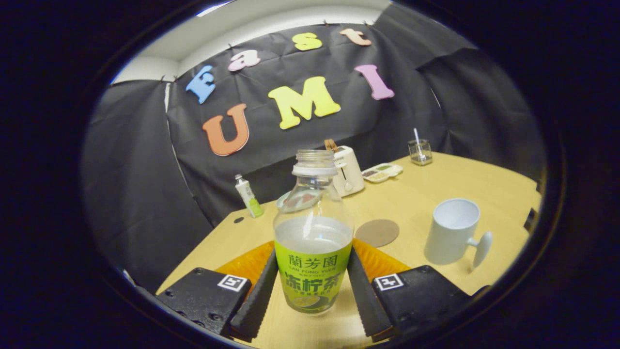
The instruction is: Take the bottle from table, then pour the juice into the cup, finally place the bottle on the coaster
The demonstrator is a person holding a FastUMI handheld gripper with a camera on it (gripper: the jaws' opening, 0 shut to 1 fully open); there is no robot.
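Note:
An uncapped clear bottle (313, 242) with a green label stands upright between my fingers, pale juice filling it to just above the label. My gripper (313, 254) is shut on the bottle, both fingers pressing the label's sides. I cannot tell whether its base rests on the wooden table (436, 179) or hangs just above it. A round brown coaster (377, 232) lies just beyond the right finger. To the right of the coaster stands a white cup (453, 231), empty as far as I see, its handle pointing right and towards me.
An orange mat (242, 264) lies behind the bottle, under the fingers. At the table's far side stand a white toaster (348, 169), a small tube (249, 196), a compartment tray (382, 172), a glass with a straw (419, 151), and a plate (290, 198) behind the bottle.

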